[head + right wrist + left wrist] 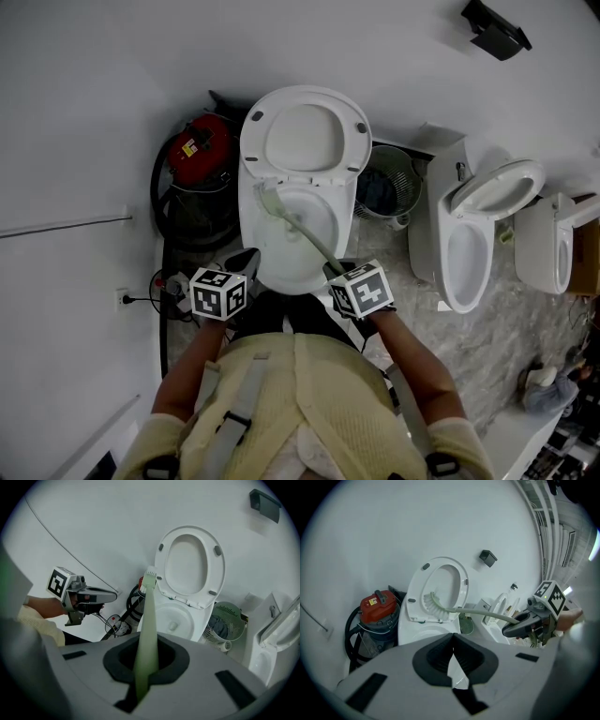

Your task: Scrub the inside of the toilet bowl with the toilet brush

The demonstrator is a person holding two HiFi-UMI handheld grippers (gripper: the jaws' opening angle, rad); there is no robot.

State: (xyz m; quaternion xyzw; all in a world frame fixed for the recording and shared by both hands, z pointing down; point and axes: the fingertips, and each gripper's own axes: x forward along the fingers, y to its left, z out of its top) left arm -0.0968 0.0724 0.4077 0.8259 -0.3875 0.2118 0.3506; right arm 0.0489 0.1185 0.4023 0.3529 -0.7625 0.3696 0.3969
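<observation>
Dim, flat, greyish indoor light, shadows soft and faint, source perhaps overhead, white wall (84, 103) rendered dull grey, strong fisheye bending and black vignetted corners in both gripper views, toilet brush (142, 663) handle smeared out of focus close to the lens, head view fairly sharp.

Mock-up washroom, probably a test or display space. A toilet (251, 211), a second toilet (466, 258) and a further white fixture (542, 246) stand unpartitioned along one plain white wall (94, 94) on a marbled floor (506, 347). A red vacuum cleaner (199, 150) is at the left, and a wire-mesh wastebasket (386, 183) stands between the toilets.
</observation>
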